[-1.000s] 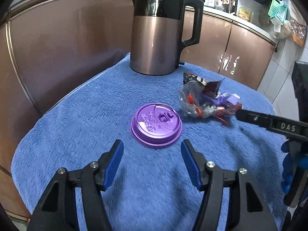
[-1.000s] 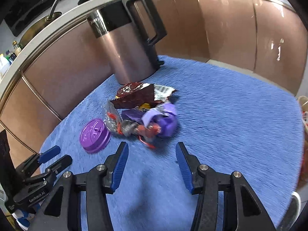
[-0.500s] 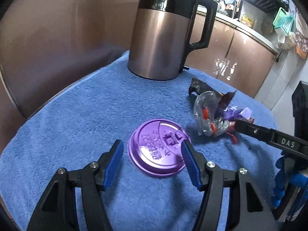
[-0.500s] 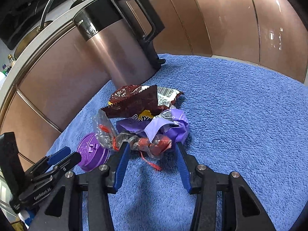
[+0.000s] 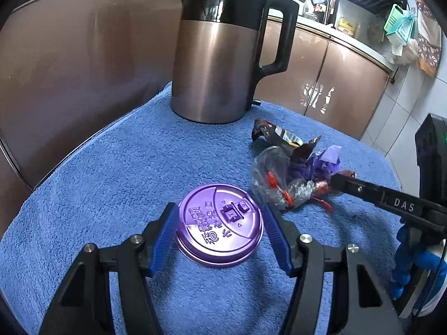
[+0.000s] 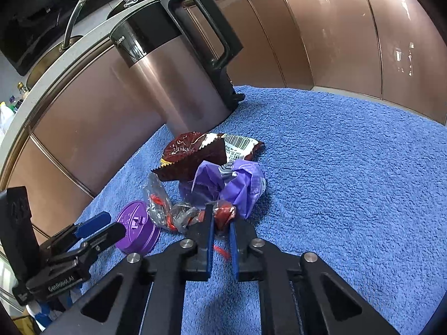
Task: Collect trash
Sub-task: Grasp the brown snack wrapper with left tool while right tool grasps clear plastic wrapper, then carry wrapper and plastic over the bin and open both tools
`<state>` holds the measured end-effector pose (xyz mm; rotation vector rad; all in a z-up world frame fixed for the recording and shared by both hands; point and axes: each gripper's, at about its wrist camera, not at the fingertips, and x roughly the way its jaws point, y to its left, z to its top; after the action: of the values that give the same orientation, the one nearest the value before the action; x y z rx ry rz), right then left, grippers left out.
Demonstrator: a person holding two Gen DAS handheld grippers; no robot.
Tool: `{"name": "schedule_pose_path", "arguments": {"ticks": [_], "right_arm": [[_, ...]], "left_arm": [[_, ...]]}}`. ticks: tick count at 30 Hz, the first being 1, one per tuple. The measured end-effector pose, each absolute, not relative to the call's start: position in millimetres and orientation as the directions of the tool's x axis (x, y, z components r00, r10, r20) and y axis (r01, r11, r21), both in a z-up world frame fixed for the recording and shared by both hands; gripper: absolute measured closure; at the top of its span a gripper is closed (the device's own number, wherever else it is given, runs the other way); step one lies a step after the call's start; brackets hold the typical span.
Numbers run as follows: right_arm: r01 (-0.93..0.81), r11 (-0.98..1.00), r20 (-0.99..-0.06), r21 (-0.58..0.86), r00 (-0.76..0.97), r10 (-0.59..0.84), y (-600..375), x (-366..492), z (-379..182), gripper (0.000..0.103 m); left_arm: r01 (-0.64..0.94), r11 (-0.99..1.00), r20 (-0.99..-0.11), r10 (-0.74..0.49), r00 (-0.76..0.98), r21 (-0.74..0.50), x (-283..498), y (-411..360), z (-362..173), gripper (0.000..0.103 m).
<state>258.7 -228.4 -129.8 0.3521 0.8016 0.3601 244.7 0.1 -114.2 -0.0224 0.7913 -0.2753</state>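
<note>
We had the crumpled clear plastic wrapper with red bits (image 6: 181,215) lying mid-towel, bunched with a purple plastic bag (image 6: 240,184) and a dark brown foil snack wrapper (image 6: 195,153). Our right gripper (image 6: 221,223) had its fingers pressed together, pinching the red knotted end of that clear wrapper. The round purple plastic cup lid (image 5: 219,229) sat flat just left of the pile, between the spread fingers of our left gripper (image 5: 219,230); we couldn't tell if the pads touched its rim. All of it sat on the blue terry towel (image 5: 111,167), with the steel-and-black electric kettle (image 5: 218,55) upright behind.
</note>
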Motion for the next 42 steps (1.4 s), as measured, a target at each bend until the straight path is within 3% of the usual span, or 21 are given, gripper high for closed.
{"name": "schedule_pose_path", "arguments": {"ticks": [7,14,23,25,26,27,32,42], "right_arm": [[-0.192,0.877,-0.606,0.440,0.657,0.448,-240.0,236.2,-120.1,0.096],[-0.173,0.903,-0.599,0.394,0.696,0.395,-262.2,201.0,-104.3,0.096],[-0.143,0.910,-0.596,0.389,0.714,0.366,-287.5,154.8,-98.2,0.096],[-0.135,0.909,-0.597,0.394,0.714,0.365,-292.1,146.4,-99.5,0.096],[-0.133,0.909,-0.598,0.395,0.714,0.365,-293.7,143.8,-100.1,0.096],[-0.130,0.909,-0.599,0.397,0.713,0.364,-295.7,139.4,-101.3,0.096],[-0.118,0.904,-0.596,0.412,0.716,0.364,-304.1,120.9,-101.9,0.096],[-0.096,0.890,-0.512,0.446,0.788,0.341,-338.5,61.1,-71.2,0.096]], "left_arm": [[0.268,0.956,-0.692,-0.273,0.668,-0.118,251.7,-9.3,-104.8,0.043],[0.307,0.919,-0.711,-0.387,0.588,-0.246,287.5,-37.3,-95.9,0.043],[0.146,0.914,-0.800,-0.403,0.445,-0.380,351.5,-64.3,-135.8,0.045],[0.129,0.905,-0.798,-0.419,0.433,-0.404,355.2,-67.7,-140.5,0.060],[0.120,0.901,-0.798,-0.426,0.426,-0.417,357.2,-68.2,-142.4,0.080],[0.107,0.894,-0.798,-0.437,0.416,-0.434,358.1,-68.2,-145.0,0.090],[0.107,0.888,-0.776,-0.445,0.447,-0.448,342.8,-63.5,-132.6,0.100],[0.167,0.918,-0.703,-0.385,0.598,-0.361,274.4,-28.0,-29.1,0.100]]}}
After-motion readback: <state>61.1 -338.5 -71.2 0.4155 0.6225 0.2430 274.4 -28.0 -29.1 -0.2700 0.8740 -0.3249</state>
